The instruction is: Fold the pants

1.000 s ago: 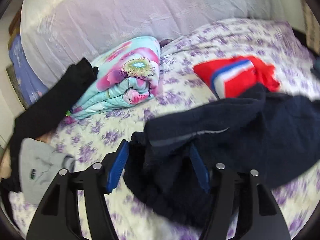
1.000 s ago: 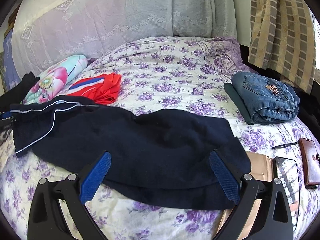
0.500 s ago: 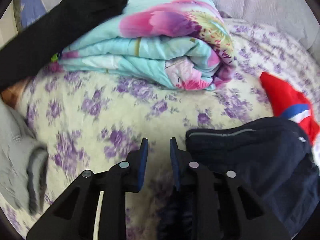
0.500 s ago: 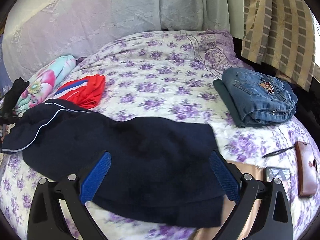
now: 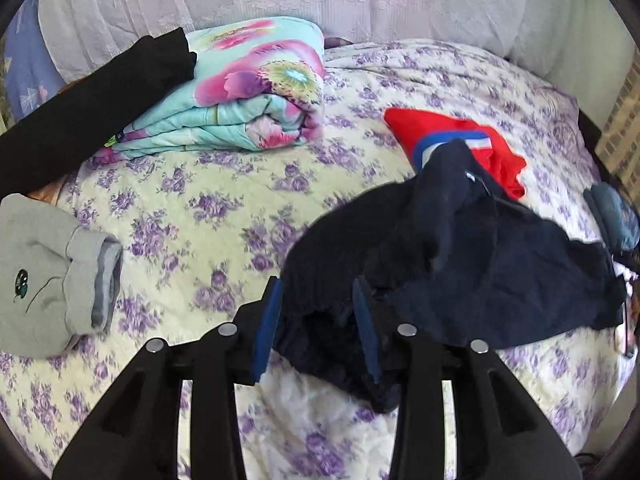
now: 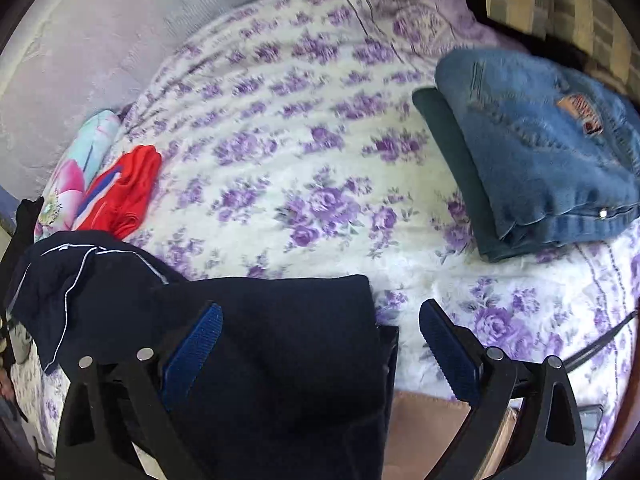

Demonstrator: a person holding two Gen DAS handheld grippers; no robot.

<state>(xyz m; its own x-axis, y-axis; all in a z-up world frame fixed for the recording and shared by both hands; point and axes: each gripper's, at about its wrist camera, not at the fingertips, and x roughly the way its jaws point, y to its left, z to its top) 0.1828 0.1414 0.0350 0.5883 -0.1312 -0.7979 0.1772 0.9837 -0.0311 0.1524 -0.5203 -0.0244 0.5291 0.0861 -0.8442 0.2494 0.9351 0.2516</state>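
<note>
Dark navy pants (image 5: 460, 264) with a thin white side stripe lie crumpled on the floral bedspread (image 5: 208, 200). My left gripper (image 5: 316, 320) stands around the bunched end of the pants, jaws partly apart with cloth between the blue pads. In the right wrist view the other end of the pants (image 6: 280, 344) lies flat. My right gripper (image 6: 320, 344) is wide open over that end, its left pad over the cloth and its right pad over the bedspread (image 6: 320, 160).
A folded floral quilt (image 5: 248, 92), a black garment (image 5: 88, 96), a grey garment (image 5: 44, 272) and a red garment (image 5: 460, 144) lie around. Folded blue jeans (image 6: 552, 152) on dark green cloth sit at the right. A tan flat object (image 6: 428, 432) lies under the right gripper.
The left gripper was shut beside the pants half a second ago; now its jaws stand apart around the bunched end. The right gripper has moved forward and lower over the pants' end, still open.
</note>
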